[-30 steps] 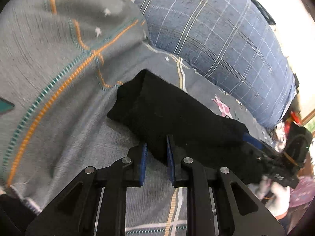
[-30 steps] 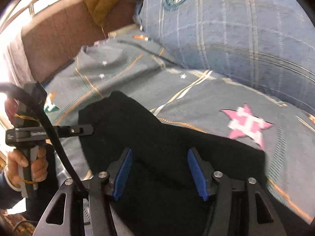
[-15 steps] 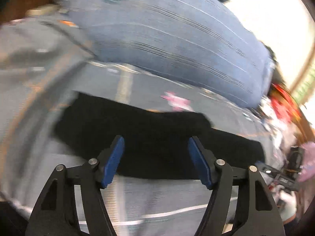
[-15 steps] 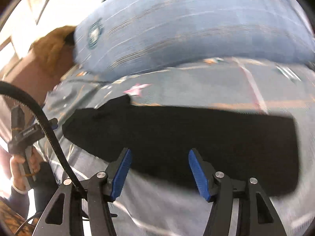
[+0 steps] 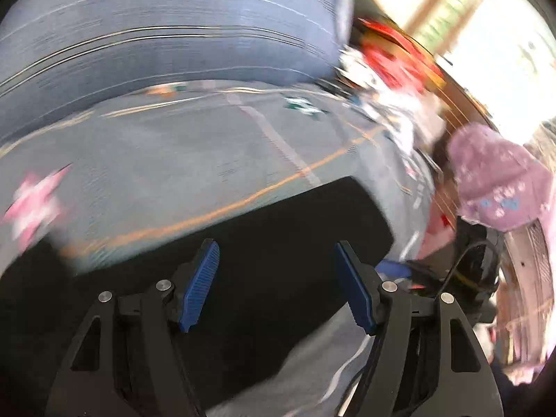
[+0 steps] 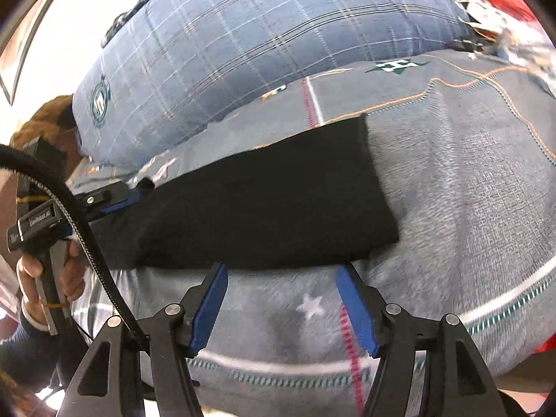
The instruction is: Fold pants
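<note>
- The black pants [image 6: 257, 205] lie as a long folded band on the grey bed cover [image 6: 469, 180], with their near long edge just beyond the right tongs [image 6: 281, 304].
- The right tongs are opening; their blue pads [image 6: 354, 307] stand apart over the bare cover and nothing is between them. They do not touch the pants.
- The right wrist view is sharp. It shows the whole band, with one square end toward the right, and behind it the big blue checked pillow [image 6: 250, 45] lying on the cover.
- Only this view shows the left tongs [image 6: 114, 201] from outside: they are at the left end of the pants, with a hand [image 6: 48, 271] holding the grip below them and a black cable [image 6: 80, 243] crossing in front.
- The left wrist view is much blurred. There the left tongs [image 5: 276, 281] stand wide open above the black cloth [image 5: 278, 243], and the pads [image 5: 199, 285] hold nothing as far as I can see.
- Only the left wrist view shows the side of the bed: a purple patterned cloth [image 5: 500, 184], red things [image 5: 392, 59] and a bright window [image 5: 493, 27]. Part of the other tool seems to be visible low at the right there, but the blur makes it uncertain.
- A pink star [image 5: 31, 205] on the cover appears in the left view at the left border; in the right view it is half hidden behind the pants.
</note>
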Demonstrator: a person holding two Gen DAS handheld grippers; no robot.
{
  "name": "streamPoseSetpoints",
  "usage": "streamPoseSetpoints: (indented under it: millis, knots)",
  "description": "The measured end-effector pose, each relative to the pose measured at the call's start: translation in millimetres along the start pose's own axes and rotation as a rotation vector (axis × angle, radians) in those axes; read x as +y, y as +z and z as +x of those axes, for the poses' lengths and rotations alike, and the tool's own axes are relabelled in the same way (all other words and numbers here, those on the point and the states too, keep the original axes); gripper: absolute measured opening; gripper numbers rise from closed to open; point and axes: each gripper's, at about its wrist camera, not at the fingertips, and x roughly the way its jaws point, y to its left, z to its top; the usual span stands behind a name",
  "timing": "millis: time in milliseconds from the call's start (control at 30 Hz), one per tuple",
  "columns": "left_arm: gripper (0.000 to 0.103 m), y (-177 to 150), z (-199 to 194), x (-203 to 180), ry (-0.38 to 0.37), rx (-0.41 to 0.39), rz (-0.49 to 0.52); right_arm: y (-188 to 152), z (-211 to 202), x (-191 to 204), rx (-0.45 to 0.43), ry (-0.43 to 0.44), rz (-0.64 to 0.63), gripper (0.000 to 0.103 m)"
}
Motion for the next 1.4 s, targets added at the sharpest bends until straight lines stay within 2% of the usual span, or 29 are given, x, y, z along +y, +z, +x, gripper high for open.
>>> streamPoseSetpoints:
  millis: [100, 133, 267, 367, 467, 567, 700, 767, 800, 833, 867, 900, 933, 967, 1033, 1100, 1300, 1400]
  knots:
    - [0.069, 26, 37, -19, -0.073, 0.075, 0.059, 1, 0, -10, -0.06, 0.069, 0.033, 0.069]
    - [0.069, 34, 52, -27, -0.089, 0.101, 0.089, 1, 0, -11, -0.073, 0.085, 0.041, 0.073]
    - [0.069, 52, 96, -46, -0.081, 0.166, 0.152, -7, 1, -7, -0.147, 0.144, 0.03, 0.088]
    - [0.069, 60, 119, -54, -0.091, 0.217, 0.182, -10, 1, -5, -0.158, 0.143, 0.031, 0.089]
    - [0.069, 61, 133, -60, -0.113, 0.252, 0.216, -16, -5, -3, -0.124, 0.15, 0.101, 0.088]
    - [0.069, 62, 142, -68, -0.114, 0.252, 0.27, -28, -9, -5, -0.136, 0.171, 0.131, 0.089]
    - [0.068, 70, 153, -69, -0.173, 0.272, 0.245, -26, -3, -1, -0.17, 0.171, 0.108, 0.089]
    - [0.047, 71, 157, -71, -0.177, 0.264, 0.259, -22, 2, -1, -0.203, 0.193, 0.115, 0.089]
    - [0.034, 70, 159, -72, -0.157, 0.261, 0.273, -20, 4, -1, -0.222, 0.197, 0.114, 0.087]
    - [0.03, 71, 160, -71, -0.151, 0.252, 0.269, -19, 5, 0, -0.233, 0.19, 0.11, 0.072]
    - [0.025, 72, 159, -68, -0.162, 0.249, 0.248, -18, 8, -1, -0.237, 0.181, 0.106, 0.049]
    - [0.016, 73, 158, -63, -0.178, 0.247, 0.218, -17, 11, -4, -0.237, 0.181, 0.119, 0.037]
    - [0.013, 74, 155, -59, -0.184, 0.242, 0.197, -16, 13, -11, -0.237, 0.195, 0.153, 0.021]
    - [0.013, 76, 148, -56, -0.204, 0.226, 0.174, -14, 14, -16, -0.234, 0.218, 0.185, 0.016]
    - [0.013, 77, 133, -54, -0.233, 0.195, 0.163, -10, 9, -21, -0.229, 0.253, 0.197, 0.014]
    - [0.012, 80, 110, -52, -0.246, 0.151, 0.149, -6, -1, -7, -0.231, 0.24, 0.135, 0.014]
    - [0.012, 80, 21, -20, -0.292, -0.002, 0.046, 24, -27, 60, -0.243, 0.252, -0.088, 0.014]
    - [0.012, 62, -27, 15, -0.263, -0.086, -0.035, 32, -22, 103, -0.212, 0.286, -0.213, 0.014]
